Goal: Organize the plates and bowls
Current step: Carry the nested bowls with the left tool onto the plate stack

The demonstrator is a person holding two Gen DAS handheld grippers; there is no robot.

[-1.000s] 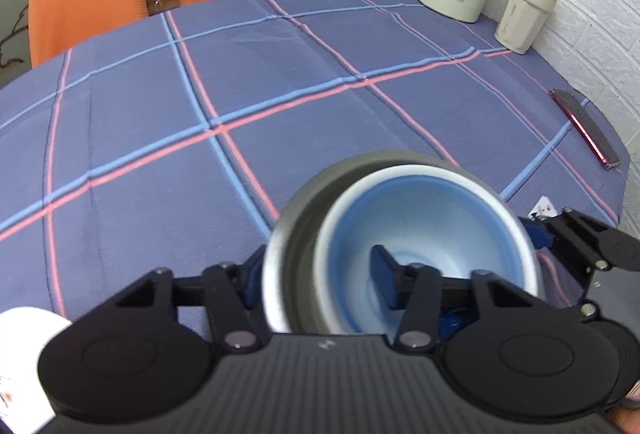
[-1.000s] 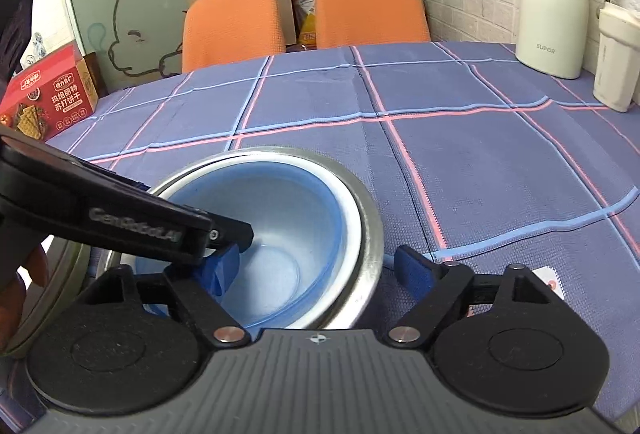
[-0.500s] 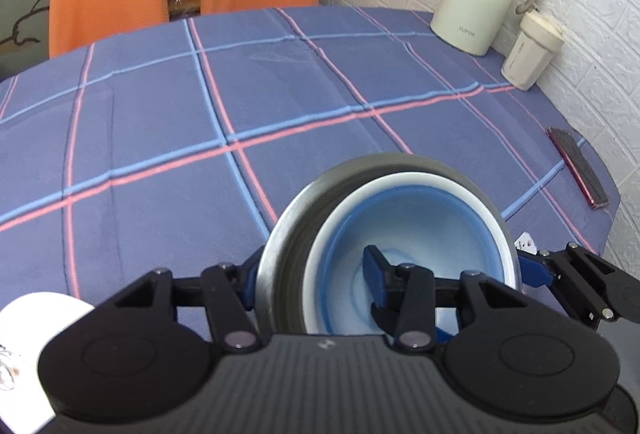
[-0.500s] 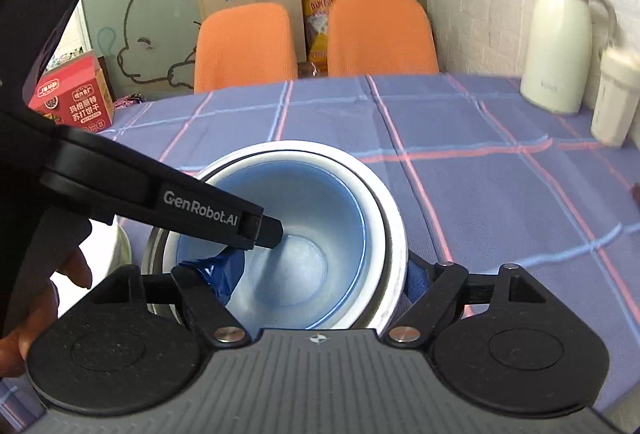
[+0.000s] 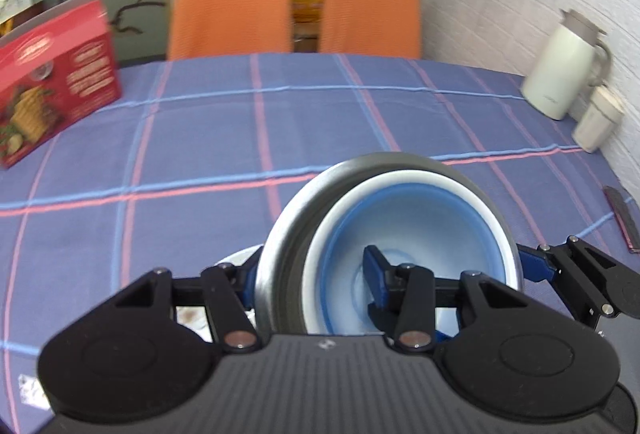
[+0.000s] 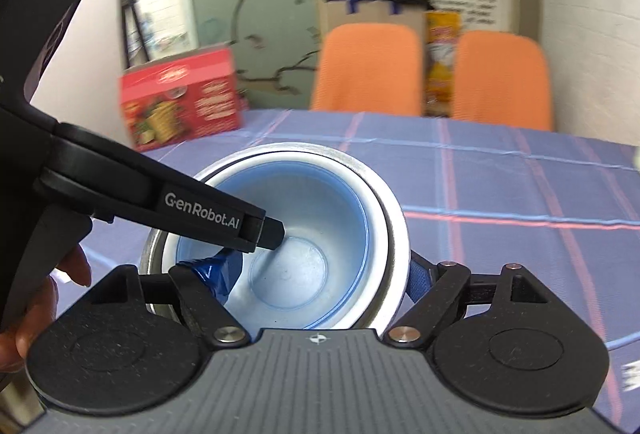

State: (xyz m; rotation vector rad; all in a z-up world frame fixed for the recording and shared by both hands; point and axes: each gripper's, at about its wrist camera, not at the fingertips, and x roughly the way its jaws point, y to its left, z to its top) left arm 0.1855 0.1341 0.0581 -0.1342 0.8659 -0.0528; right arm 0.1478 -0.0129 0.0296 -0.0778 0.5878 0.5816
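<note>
A steel bowl point(image 5: 280, 234) with a blue-and-white bowl point(image 5: 420, 218) nested inside hangs above the checked tablecloth, held from both sides. My left gripper point(image 5: 312, 274) is shut on the stack's left wall, one finger outside the steel, one inside the blue bowl. My right gripper point(image 6: 318, 276) is shut on the right wall of the same stack point(image 6: 312, 234) in the same way. A white plate point(image 5: 236, 259) lies on the cloth under the stack's left edge, mostly hidden by my left gripper.
A red food box point(image 5: 56, 82) stands at the table's far left. A cream jug point(image 5: 560, 70) and a lidded cup point(image 5: 598, 122) sit by the right wall. A dark red flat object point(image 5: 622, 218) lies near the right edge. Two orange chairs point(image 5: 232, 6) stand behind.
Both grippers have lifted the stacked bowls and carried them left; the red box has come into view and the white plate is now under the stack's left edge.
</note>
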